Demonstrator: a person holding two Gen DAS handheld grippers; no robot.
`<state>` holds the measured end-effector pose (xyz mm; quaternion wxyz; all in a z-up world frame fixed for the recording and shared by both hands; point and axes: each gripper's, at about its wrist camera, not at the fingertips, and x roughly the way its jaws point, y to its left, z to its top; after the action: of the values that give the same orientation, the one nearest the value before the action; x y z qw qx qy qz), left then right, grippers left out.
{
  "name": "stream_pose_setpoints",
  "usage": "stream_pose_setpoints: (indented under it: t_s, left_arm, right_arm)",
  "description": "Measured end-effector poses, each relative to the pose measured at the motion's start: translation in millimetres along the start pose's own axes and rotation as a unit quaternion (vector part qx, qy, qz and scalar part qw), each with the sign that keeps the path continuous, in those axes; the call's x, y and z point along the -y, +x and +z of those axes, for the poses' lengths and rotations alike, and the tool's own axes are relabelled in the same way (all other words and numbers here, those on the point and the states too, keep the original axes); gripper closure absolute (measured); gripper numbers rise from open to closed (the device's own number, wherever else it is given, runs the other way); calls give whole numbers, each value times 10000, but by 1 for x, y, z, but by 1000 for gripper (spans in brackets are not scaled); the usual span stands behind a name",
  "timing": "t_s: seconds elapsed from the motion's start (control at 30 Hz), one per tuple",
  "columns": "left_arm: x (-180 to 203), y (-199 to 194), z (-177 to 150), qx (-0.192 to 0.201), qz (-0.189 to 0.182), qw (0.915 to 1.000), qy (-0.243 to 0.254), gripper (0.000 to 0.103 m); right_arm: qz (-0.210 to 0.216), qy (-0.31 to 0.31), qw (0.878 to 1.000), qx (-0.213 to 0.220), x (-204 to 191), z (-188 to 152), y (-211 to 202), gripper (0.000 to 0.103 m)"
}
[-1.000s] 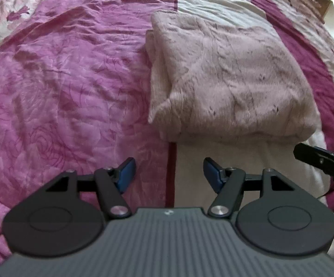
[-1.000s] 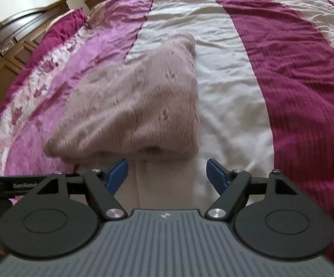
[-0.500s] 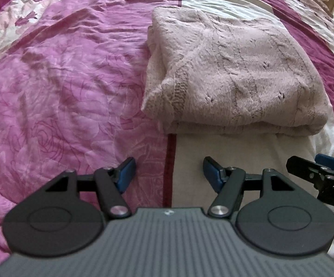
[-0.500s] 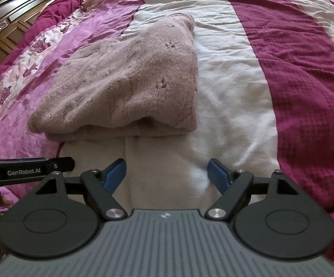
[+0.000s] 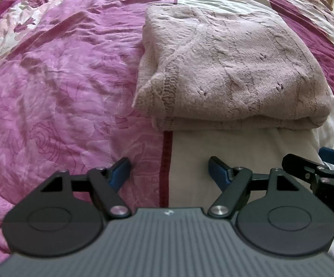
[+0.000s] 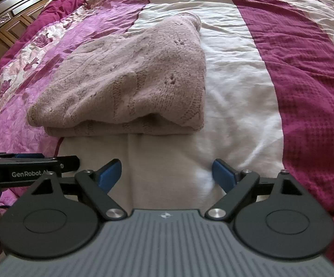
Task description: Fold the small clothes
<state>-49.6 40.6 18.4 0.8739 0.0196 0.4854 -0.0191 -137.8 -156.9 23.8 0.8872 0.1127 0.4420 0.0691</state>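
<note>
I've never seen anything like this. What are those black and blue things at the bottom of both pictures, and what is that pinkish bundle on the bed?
There is no robot here. A person holds a hand tool in each hand, and each tool has two blue-tipped fingers and a wide-angle camera looking forward along them. One picture comes from the left gripper, the other from the right gripper, so each shows its own fingers at the bottom. Each also catches the other tool at its edge. The bundle is a folded knitted garment, dusty pink, lying on a striped bedspread of pink, cream and dark magenta. Nothing is held: both pairs of fingers have just been opening, with only bedspread between them, just short of the garment's near edge.
</note>
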Motion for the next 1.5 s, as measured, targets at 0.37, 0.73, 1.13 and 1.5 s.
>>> stream_pose_setpoints:
  t_s: [0.37,0.73,1.13,1.5]
  left_arm:
    - [1,0,-2,44,18,10000,22,27]
    - [1,-1,-2,53,20,10000,31,27]
    - [1,-1,-2,57,20,10000,32,27]
    - [1,-1,-2,60,21,10000,32,27]
  right_arm:
    - [14,2,10000,27,0,-1,0,11]
    - [15,-4,10000,35,0,-1,0,11]
    - [17,-6,10000,43,0,-1,1,11]
    - [17,-5,10000,46,0,-2,1,11]
